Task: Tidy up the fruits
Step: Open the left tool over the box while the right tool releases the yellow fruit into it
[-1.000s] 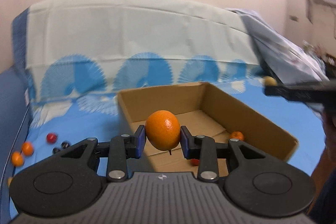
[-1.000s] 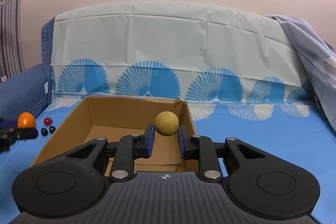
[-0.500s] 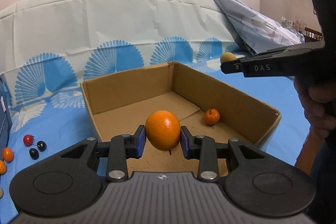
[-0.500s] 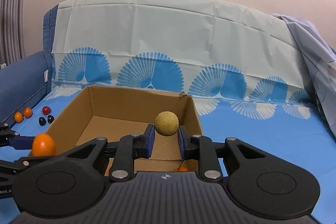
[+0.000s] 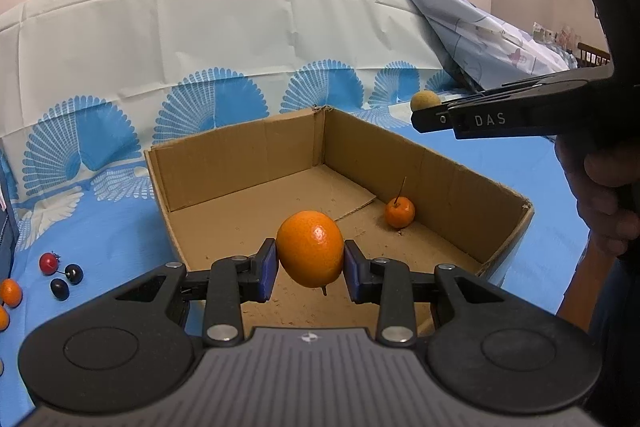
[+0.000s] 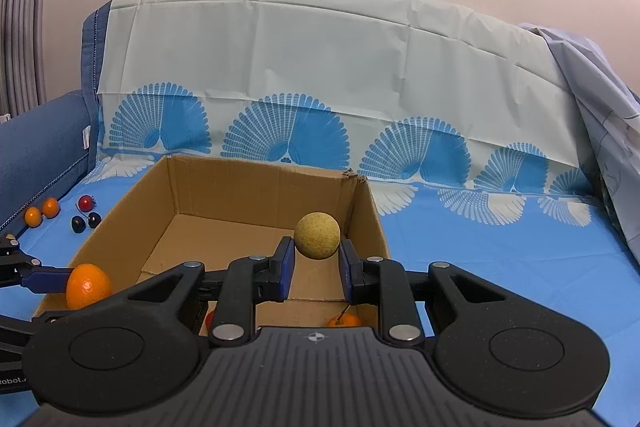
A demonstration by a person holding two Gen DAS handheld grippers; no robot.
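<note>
My left gripper [image 5: 310,269] is shut on an orange [image 5: 310,254] and holds it over the near edge of an open cardboard box [image 5: 236,163]. A small stemmed orange [image 5: 399,212] lies on the box floor by the right wall. My right gripper [image 6: 316,265] is shut on a round tan fruit [image 6: 317,235] above the box's [image 6: 256,187] near right corner. The right wrist view also shows the held orange [image 6: 88,285] at the box's left wall, and a small orange [image 6: 344,321] under my fingers.
Loose fruit lies on the blue sheet left of the box: a red cherry [image 5: 49,263], two dark berries [image 5: 67,279] and small oranges [image 5: 10,293]. A pale fan-print cloth [image 5: 224,39] rises behind the box. A person's hand [image 5: 604,195] holds the right gripper.
The left gripper has swung toward the box with the orange, so the box interior and the small orange now fill its view. The right gripper has barely moved.
</note>
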